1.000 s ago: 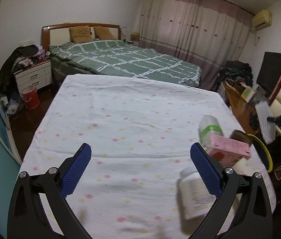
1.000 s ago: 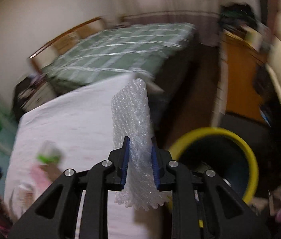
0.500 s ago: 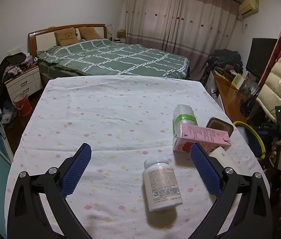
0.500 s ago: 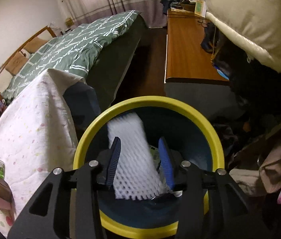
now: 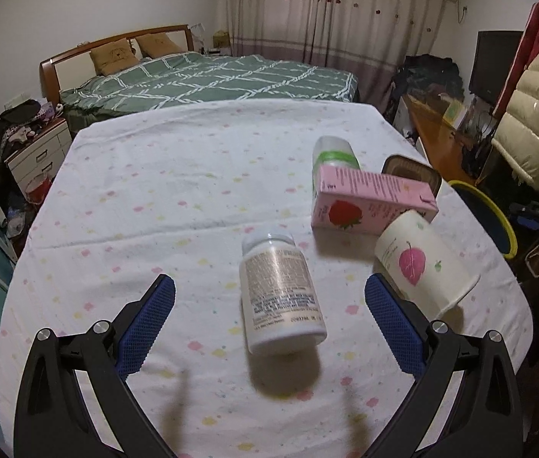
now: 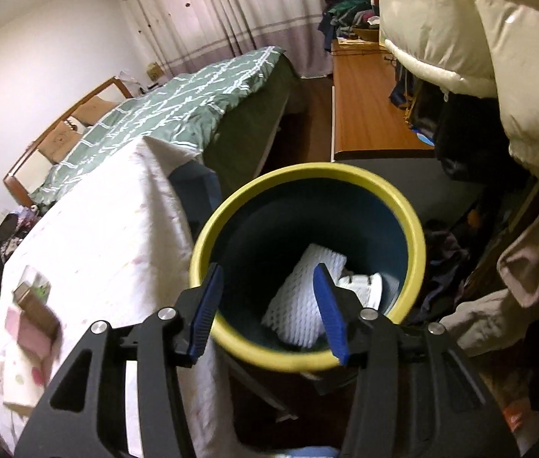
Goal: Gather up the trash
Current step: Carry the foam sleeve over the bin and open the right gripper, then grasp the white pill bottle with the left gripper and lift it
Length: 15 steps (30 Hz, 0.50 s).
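A white pill bottle [image 5: 280, 294] lies on the spotted tablecloth [image 5: 154, 198], between and just ahead of the fingers of my open, empty left gripper [image 5: 269, 315]. To its right lie a white paper cup [image 5: 422, 263] with a pink leaf, a pink strawberry carton [image 5: 372, 200], a green-banded white bottle [image 5: 334, 154] and a brown tin [image 5: 410, 170]. My right gripper [image 6: 269, 305] is open and empty above the yellow-rimmed bin [image 6: 307, 175]. White foam net [image 6: 303, 301] lies inside the bin.
The bin's rim also shows past the table's right edge in the left wrist view [image 5: 494, 217]. A green bed [image 5: 208, 80] stands beyond the table. A wooden desk [image 6: 368, 110] and hanging coats [image 6: 479, 38] crowd the right side. A nightstand [image 5: 36, 152] is at the left.
My right gripper carried the foam net over the bin, opened and let it fall inside. My left gripper swung right, bringing the pill bottle between its fingers.
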Each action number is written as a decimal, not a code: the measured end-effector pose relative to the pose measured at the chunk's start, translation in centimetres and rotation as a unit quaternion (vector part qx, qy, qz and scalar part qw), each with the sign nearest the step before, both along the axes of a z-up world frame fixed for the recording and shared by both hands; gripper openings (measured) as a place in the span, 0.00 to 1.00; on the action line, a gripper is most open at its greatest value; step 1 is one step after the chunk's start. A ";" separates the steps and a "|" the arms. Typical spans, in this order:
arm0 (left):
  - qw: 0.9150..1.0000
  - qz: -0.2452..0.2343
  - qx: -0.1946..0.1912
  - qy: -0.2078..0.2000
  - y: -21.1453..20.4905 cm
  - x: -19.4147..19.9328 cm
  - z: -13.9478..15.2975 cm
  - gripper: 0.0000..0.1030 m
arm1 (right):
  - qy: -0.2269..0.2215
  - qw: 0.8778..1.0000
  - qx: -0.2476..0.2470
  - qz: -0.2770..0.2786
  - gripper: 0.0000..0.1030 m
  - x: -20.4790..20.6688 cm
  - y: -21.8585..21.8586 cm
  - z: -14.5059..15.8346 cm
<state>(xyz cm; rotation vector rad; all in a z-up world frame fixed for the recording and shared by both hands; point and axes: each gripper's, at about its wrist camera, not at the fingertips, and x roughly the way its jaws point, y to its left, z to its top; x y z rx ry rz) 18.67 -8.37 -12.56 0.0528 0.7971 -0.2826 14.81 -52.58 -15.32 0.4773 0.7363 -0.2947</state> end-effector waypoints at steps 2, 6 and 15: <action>1.000 0.000 0.004 0.006 -0.3 0.1 -0.5 0.95 | -0.004 1.000 0.002 0.006 0.46 -0.7 0.8 0.1; 1.000 -0.001 0.010 0.017 -0.5 0.1 -1.3 0.85 | -0.014 1.000 0.004 0.014 0.46 -1.9 2.0 0.4; 0.999 -0.005 0.010 0.042 -0.8 0.1 -2.7 0.66 | -0.017 1.000 -0.002 0.023 0.46 -3.0 2.8 0.6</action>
